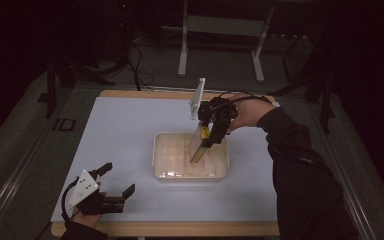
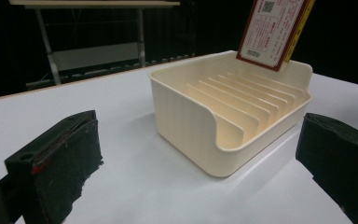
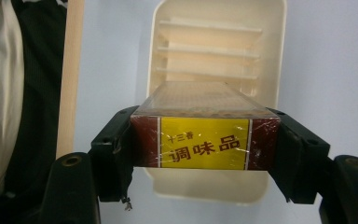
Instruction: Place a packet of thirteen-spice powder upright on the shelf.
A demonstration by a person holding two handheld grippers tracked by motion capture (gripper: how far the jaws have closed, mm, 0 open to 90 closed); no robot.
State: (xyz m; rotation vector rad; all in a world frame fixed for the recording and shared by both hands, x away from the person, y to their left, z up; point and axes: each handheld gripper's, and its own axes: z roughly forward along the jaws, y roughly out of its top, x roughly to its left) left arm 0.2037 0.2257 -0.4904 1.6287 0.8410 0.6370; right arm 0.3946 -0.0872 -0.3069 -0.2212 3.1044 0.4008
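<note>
Right hand-held gripper (image 1: pixel 206 136) clamps the seasoning box (image 3: pixel 204 142), tilted over the slotted tray (image 1: pixel 162 165) mid-surface; left hand-held gripper (image 1: pixel 116 179) idle, jaws wide; straighten box, align with a slot, lower slowly.

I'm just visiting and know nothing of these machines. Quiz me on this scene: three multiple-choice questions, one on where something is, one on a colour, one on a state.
1. Where is the box?
A. Flat on the table
B. Above the slotted tray, lower end dipping in
C. On the floor

2. What colour is the panel with characters on the box's end?
A. Yellow
B. Green
C. Blue

3. How is the left gripper?
A. Shut on the tray
B. Shut on the box
C. Open, holding nothing

Answers: 1 B, the right gripper holds it there; 2 A, seen in the right gripper view; 3 C, its jaws stand apart.
</note>
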